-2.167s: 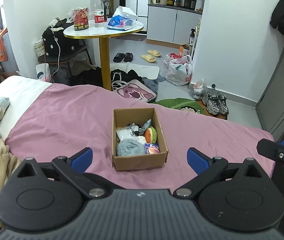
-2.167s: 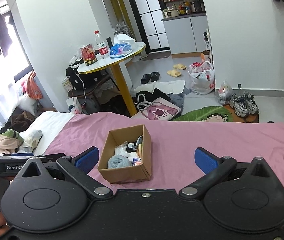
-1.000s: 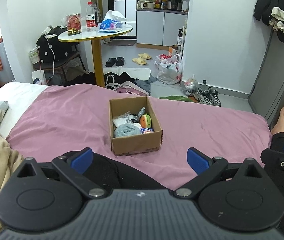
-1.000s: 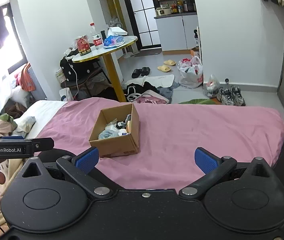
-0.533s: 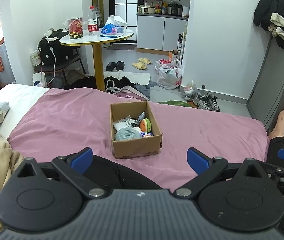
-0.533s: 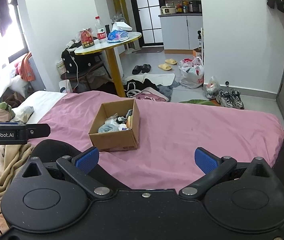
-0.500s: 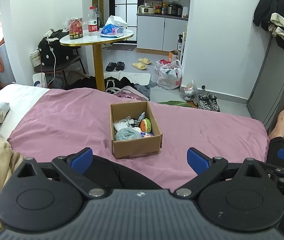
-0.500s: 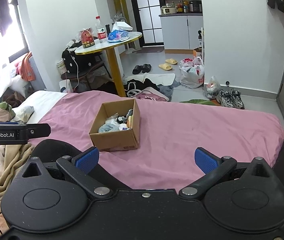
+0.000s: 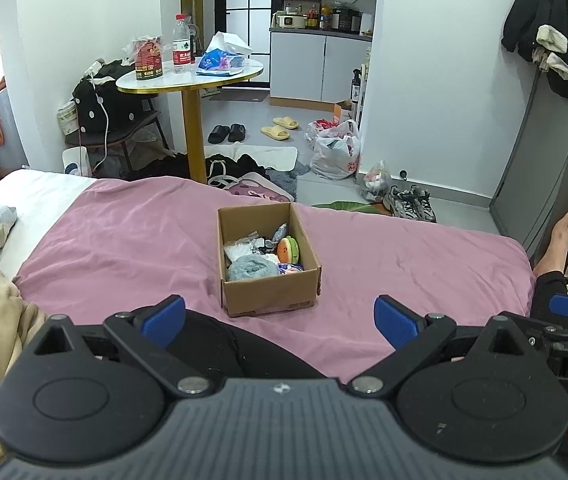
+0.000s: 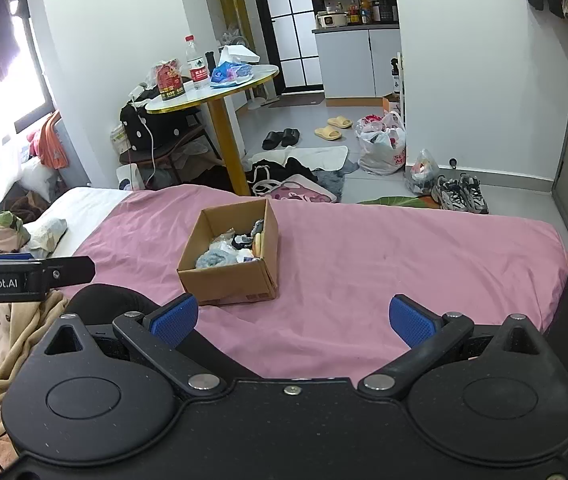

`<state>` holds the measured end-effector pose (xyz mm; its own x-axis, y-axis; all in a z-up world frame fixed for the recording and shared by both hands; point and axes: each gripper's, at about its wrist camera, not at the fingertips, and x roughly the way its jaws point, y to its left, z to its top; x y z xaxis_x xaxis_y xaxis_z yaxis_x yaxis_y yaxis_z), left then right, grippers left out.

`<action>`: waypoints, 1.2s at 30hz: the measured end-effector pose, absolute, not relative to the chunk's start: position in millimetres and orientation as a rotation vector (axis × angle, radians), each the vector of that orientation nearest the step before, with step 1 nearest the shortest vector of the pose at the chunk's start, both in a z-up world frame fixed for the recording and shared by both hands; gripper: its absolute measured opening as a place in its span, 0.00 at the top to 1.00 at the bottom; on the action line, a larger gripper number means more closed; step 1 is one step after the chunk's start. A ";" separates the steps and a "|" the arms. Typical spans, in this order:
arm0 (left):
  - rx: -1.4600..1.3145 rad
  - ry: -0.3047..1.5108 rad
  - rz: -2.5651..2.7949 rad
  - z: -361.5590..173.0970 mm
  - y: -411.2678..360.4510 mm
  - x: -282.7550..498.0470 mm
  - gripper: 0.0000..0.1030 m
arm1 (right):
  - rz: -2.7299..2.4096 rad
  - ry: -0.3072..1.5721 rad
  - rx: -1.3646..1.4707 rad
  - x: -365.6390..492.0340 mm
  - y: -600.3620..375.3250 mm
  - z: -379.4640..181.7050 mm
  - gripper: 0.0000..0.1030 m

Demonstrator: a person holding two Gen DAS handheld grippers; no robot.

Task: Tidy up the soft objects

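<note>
Cardboard box (image 9: 270, 292) of soft things sits mid-bedspread (image 9: 124, 248); both tongs (image 9: 280, 316) (image 10: 291, 320) released, empty.

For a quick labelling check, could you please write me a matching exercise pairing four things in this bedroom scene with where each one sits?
Things:
1. cardboard box
2. water bottle
3. yellow slippers
4. grey rolled cloth

Places:
A. on the round table
B. inside the box
C. on the pink bedsheet
D. on the floor near the kitchen cabinets

Pairs: 1-C, 2-A, 3-D, 4-B
</note>
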<state>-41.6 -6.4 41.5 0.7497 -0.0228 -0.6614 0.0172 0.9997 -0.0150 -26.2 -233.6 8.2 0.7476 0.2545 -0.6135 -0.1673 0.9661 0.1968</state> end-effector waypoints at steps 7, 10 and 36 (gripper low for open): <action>-0.005 0.724 -0.024 42.1 -7.1 -40.9 0.03 | 0.232 0.691 0.129 -26.6 -234.7 8.3 0.00; -0.004 0.724 -0.023 42.1 -7.2 -40.9 0.03 | 0.228 0.691 0.133 -26.4 -234.7 8.4 0.00; 0.004 0.700 -0.022 41.7 -5.5 -43.5 0.03 | 0.222 0.697 0.126 -24.2 -231.2 7.2 0.00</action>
<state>-43.5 -5.5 41.7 0.7646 -0.0192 -0.6443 0.0218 0.9998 -0.0039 -24.2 -231.2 7.2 0.7444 0.2444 -0.6214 -0.1607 0.9688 0.1885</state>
